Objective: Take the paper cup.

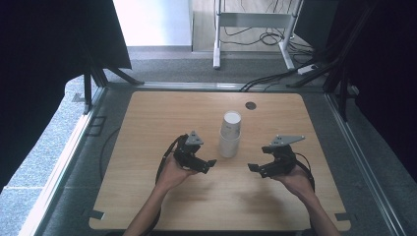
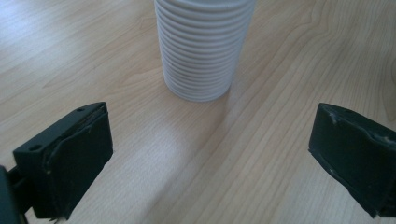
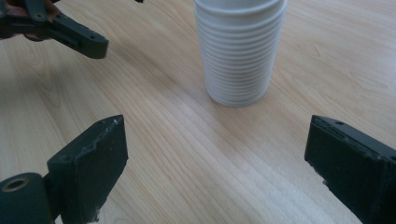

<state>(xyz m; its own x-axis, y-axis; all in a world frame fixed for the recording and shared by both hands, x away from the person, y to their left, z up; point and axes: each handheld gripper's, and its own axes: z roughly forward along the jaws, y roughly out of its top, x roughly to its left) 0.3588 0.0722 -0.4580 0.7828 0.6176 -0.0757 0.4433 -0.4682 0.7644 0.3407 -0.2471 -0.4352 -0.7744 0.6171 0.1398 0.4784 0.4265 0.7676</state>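
Both jaw pairs are seen spread wide, empty: left hand-held gripper (image 1: 209, 163), right hand-held gripper (image 1: 254, 168). Nested white cup stack (image 1: 230, 133) is stood upright between them on surface (image 1: 147, 123), untouched; contents can't be told.

White cup stack (image 1: 229, 133) upright mid-table (image 1: 147, 113); left gripper (image 1: 206, 165), right gripper (image 1: 253, 167) flank it, jaws seemingly apart.
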